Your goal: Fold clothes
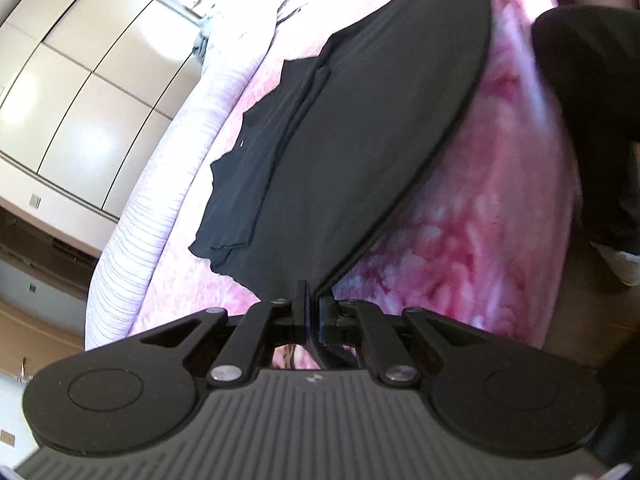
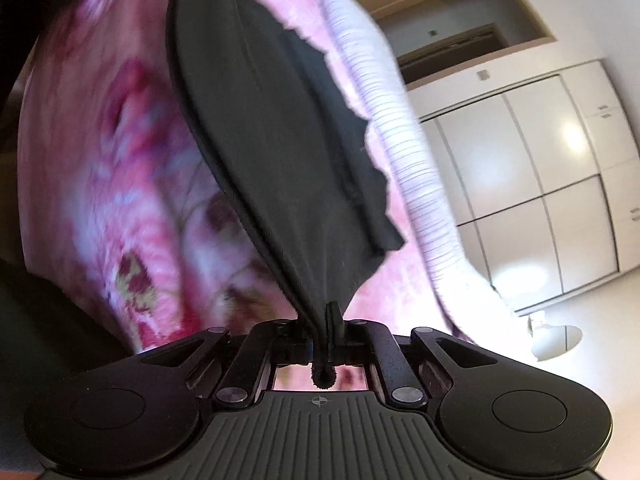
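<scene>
My right gripper (image 2: 326, 320) is clamped on the hem of a black garment (image 2: 280, 140), which stretches taut away from me over the pink floral blanket (image 2: 120, 152). White wardrobe doors (image 2: 540, 184) stand beyond.

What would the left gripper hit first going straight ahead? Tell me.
The left gripper is already shut on the black garment, so that cloth fills its line ahead. Pushed on, it would probably just bunch the fabric and then press into the pink blanket beneath; depth is unclear.
</scene>
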### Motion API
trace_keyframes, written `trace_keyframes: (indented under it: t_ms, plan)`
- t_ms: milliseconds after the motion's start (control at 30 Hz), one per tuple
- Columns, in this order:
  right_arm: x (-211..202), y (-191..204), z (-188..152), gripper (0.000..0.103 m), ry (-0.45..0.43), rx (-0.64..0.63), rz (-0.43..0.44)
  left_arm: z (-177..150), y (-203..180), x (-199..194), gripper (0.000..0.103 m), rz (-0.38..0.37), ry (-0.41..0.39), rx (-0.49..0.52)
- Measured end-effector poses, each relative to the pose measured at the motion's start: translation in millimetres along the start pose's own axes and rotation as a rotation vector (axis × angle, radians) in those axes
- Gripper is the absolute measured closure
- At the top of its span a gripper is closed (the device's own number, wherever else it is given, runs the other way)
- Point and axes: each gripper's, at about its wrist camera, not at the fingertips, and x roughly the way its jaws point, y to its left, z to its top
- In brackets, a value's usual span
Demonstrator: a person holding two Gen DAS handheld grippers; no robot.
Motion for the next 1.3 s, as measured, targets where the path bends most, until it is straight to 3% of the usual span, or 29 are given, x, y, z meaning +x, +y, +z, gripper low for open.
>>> trace_keyframes:
  t_ms: [133,233,500,667,767,933,1133,1300]
  plan:
    - [-44.8,-5.0,8.9,0.099,-0.035,0.014,0.002,-5.7,3.7,-47.8,0.101,-0.027,-0.026,-0.047]
    - [-90.1,5.2,6.3,0.099,-0.042,0.004,0.077,-10.5,-2.6,-81.7,0.101,-0.073,-0.038,-0.065]
    - [-163.2,-3.9,16.5,0.099,-0.015,0.039,0.141,-21.9,-13.4,-142.2,0.101,-0.296,-0.040,-0.064]
    - [-200.9,-15.2,24.4,0.099,0.000,0.064,0.168,-9.5,27.1,-133.1,0.100,-0.228,-0.093,-0.075]
    - [-181.1,-48.5,30.0,0.099,-0.020,0.063,0.150,0.3,54.8,-119.9,0.100,-0.171,-0.130,-0.070]
    - [-114.1,-120.6,43.0,0.099,-0.042,0.074,0.164,16.0,130.6,-54.8,0.099,-0.132,-0.141,-0.121]
    - [23.4,-200.6,51.1,0.099,-0.006,0.156,0.255,35.2,211.4,81.9,0.099,-0.176,-0.056,-0.230]
    - [156.3,-231.2,43.9,0.099,0.107,0.281,0.389,31.6,237.7,209.1,0.099,-0.247,0.031,-0.270]
